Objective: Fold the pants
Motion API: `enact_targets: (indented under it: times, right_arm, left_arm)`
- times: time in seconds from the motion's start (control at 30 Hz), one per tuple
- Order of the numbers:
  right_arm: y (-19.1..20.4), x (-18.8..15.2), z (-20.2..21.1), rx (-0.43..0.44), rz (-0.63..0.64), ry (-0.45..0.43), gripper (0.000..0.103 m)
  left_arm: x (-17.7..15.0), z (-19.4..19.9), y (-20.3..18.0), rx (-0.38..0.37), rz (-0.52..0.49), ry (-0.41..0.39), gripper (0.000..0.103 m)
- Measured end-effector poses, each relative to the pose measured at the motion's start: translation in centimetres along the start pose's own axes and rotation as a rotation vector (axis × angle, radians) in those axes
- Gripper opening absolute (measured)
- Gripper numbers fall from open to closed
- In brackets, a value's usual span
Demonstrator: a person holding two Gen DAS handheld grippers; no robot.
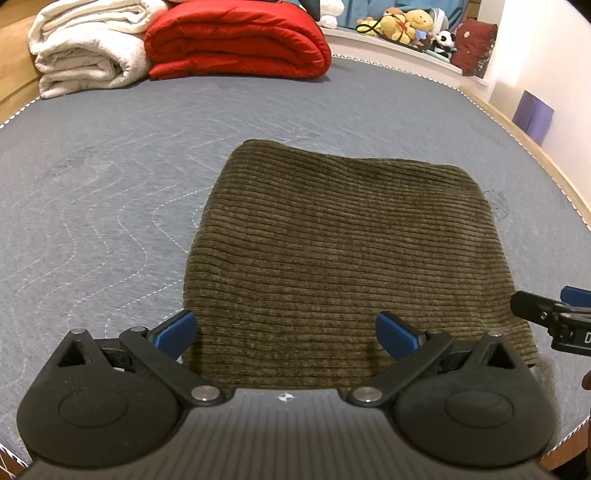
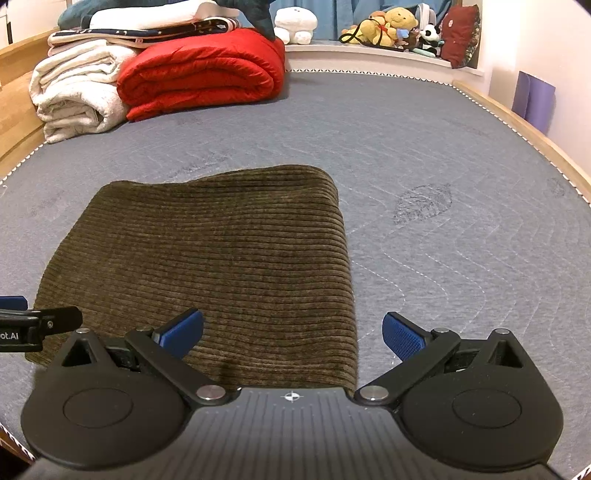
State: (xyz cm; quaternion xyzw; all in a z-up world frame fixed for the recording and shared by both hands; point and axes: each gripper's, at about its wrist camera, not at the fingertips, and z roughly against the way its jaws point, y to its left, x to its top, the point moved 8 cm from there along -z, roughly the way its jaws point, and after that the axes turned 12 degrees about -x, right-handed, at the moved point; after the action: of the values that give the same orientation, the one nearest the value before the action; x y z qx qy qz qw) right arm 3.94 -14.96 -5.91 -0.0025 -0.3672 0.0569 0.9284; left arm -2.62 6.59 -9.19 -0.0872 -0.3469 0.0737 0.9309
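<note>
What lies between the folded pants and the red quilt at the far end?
Only bare grey mattress separates the pants from the red quilt; both wrist views show it.

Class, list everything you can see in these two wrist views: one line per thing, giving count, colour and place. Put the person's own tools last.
pants: one, olive-brown corduroy, folded flat on the mattress, near edge.
mattress: one, grey quilted, under everything.
red quilt: one, red, folded, far end.
white blanket: one, cream, folded, left of the quilt.
plush toys: several, mostly yellow, one panda, on the far ledge.
dark red cushion: one, beside the toys.
purple object: one, against the right wall.
left gripper: black, blue pads, jaws open over the pants.
right gripper: same, jaws open at the pants' right edge.
</note>
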Motion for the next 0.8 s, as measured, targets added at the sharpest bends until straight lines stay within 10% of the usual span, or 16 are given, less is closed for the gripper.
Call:
enact_targets:
  times: [0.8]
  right_arm:
    - [-0.09,-0.24,-0.20,0.013,-0.009,0.011,0.102]
  left_arm:
    - [-0.22,-0.06,-0.24,-0.007,-0.018,0.004,0.103]
